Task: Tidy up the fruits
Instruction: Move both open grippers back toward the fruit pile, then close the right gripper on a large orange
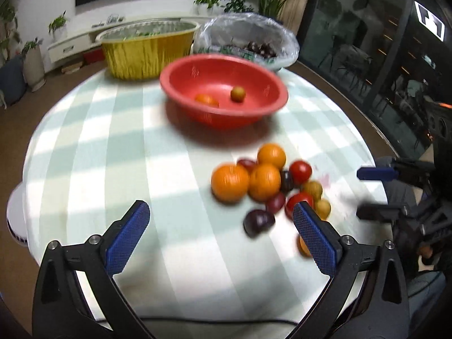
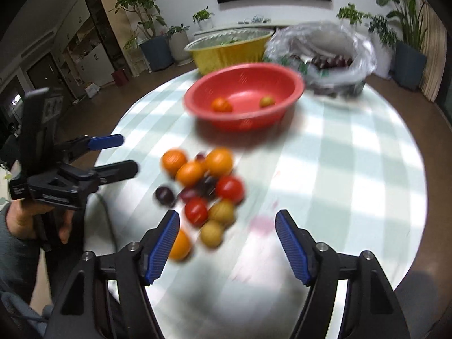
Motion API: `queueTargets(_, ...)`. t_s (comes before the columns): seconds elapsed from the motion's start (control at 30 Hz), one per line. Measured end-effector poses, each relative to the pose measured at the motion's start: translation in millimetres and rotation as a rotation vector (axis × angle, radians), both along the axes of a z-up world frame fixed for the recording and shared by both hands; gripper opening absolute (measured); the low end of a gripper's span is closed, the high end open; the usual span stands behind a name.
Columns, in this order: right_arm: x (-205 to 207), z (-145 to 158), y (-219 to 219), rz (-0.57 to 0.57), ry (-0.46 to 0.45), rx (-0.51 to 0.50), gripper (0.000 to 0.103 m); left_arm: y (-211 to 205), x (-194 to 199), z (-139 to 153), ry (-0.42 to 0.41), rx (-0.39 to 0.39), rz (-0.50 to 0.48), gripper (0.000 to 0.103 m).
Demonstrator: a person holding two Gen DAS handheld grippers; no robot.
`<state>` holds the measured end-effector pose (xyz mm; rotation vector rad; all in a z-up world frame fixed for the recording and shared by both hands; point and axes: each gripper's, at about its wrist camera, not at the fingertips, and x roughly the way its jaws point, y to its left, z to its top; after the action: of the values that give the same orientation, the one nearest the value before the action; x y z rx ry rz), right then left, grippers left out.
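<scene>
Fingers: both pairs blue-padded, spread wide, nothing between them. The left gripper [image 1: 220, 231] hangs over bare checked cloth at the near side of the fruit pile; the right gripper [image 2: 227, 243] hangs over the pile's near edge, with a yellow plum just ahead of its gap. Neither touches any fruit.

Red bowl [image 1: 172, 80]: stands on the round table [image 1: 84, 147] beyond the pile, well apart from it. Contents: one orange-red fruit [image 1: 206, 99] and one small yellow-green fruit [image 1: 237, 94], lying apart on the bowl floor. Judged as the collecting vessel, two pieces in.

Loose pile on the cloth, mostly touching one another:
- three oranges, the largest [image 1: 230, 182] at the left of the heap;
- a fourth orange [image 2: 180, 244] apart at the near edge, half hidden behind the right gripper's left finger;
- two red tomatoes, one [image 1: 300, 171] at the far right;
- several dark plums, one [image 1: 258, 221] nearest the left gripper;
- two or three yellow plums [image 2: 211, 233]. Blur makes exact counts uncertain.

Behind the bowl: a gold foil container [image 1: 141, 53] with something green inside, and a clear plastic bag [image 1: 254, 28] holding dark fruit.

Progress, as judged: early. Two pieces stowed, roughly a dozen left on the cloth; no pick is in hand.
</scene>
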<state>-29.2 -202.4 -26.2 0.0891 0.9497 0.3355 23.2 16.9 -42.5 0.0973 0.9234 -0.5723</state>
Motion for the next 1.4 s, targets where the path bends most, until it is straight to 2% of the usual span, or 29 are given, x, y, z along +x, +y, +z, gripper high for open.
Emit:
queueTargets(0.13,-13.8,-10.2,18.6,0.036,0.043,0.004,0.073,0.1,-17.4,-11.4,0.033,0.030,0.009,0.103)
queueTargets(0.33,-16.8,-19.8,45.0,0.078,0.091,-0.012,0.066,0.7,-17.9,-18.2,0.038,0.063,0.008,0.103)
queueTargets(0.5,-10.3,-25.5,48.3,0.056,0.139,-0.022,0.061,4.1,-17.2,-14.4,0.033,0.070,0.015,0.103)
queueTargets(0.9,7.9,-39.8,52.7,0.013,0.250,0.029,0.053,6.8,-15.6,-12.9,0.031,0.081,0.013,0.103)
queueTargets(1.13,14.7,-41.3,53.6,-0.003,0.263,0.051,0.049,4.1,-15.0,-15.1,0.035,0.092,0.009,0.103)
queueTargets(1.27,16.7,-43.8,51.0,-0.012,0.269,0.061,0.041,2.3,-14.5,-17.3,0.039,0.099,0.005,0.103)
queueTargets(1.4,16.3,-44.5,48.2,-0.014,0.274,0.080,0.041,-0.9,-13.3,-19.7,0.042,0.109,0.001,0.103)
